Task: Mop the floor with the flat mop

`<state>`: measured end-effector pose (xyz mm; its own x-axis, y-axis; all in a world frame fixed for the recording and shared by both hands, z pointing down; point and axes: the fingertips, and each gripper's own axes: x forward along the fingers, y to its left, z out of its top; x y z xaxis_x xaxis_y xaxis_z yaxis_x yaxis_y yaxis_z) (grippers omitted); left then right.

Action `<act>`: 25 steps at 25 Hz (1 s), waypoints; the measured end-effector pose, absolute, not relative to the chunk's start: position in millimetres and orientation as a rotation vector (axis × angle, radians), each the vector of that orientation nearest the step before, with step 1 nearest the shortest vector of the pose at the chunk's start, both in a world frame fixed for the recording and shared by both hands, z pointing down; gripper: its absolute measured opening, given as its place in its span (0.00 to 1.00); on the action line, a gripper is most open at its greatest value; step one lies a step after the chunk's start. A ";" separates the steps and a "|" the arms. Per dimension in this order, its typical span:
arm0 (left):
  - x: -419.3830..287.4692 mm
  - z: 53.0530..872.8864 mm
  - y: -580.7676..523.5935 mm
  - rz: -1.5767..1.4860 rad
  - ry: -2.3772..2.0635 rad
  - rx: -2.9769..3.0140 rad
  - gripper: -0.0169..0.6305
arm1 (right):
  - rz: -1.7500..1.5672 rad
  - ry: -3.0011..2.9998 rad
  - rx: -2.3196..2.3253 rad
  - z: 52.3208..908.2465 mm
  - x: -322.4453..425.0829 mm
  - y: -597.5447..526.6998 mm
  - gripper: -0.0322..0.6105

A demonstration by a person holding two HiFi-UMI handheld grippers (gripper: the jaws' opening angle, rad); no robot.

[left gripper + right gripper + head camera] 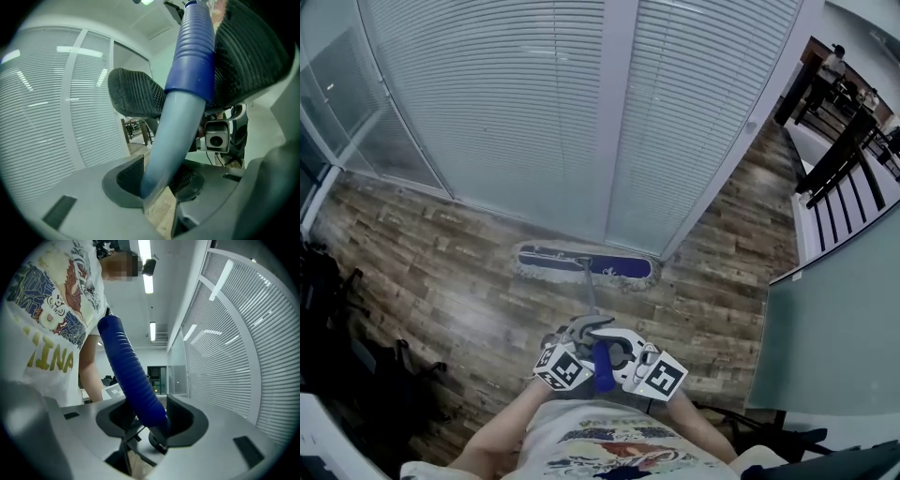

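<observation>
Head view: the plank floor (441, 272) spreads below and ahead of both grippers, and a slatted blind wall (506, 112) rises beyond them. The mop head (581, 264) lies flat on the floor, ahead of the grippers, at the foot of that wall. Its pole (589, 295) slopes back from the head to the jaws. The left gripper (579, 330) and right gripper (617, 345) sit side by side, touching or nearly so.

Left gripper view: the left gripper (159, 180) is clamped on the pale pole (173, 136), just under the blue ribbed sleeve (194, 51). The black pads beside that sleeve appear to be the right gripper's.

Right gripper view: the right gripper (150, 420) pinches the sleeve (136, 380).
</observation>
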<state>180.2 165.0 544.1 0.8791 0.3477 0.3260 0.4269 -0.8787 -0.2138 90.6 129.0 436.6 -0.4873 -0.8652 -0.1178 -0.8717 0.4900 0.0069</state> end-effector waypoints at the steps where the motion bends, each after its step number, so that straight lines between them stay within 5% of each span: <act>1: 188.2 541.2 150.8 -0.402 -0.582 -2.765 0.18 | 0.099 2.635 -1.554 436.9 99.0 114.8 0.34; 13: 221.3 542.1 107.0 -0.352 -0.660 -2.774 0.18 | 0.033 2.610 -1.626 448.2 137.1 70.3 0.33; 25: 182.7 565.3 226.1 -0.503 -0.678 -2.747 0.24 | -0.170 2.605 -1.571 472.2 100.4 193.5 0.36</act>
<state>182.7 226.1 565.3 0.8304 0.3969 0.3910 0.4895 -0.8549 -0.1719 100.4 193.5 472.2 -0.4648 -0.8851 -0.0238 -0.8745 0.4632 -0.1441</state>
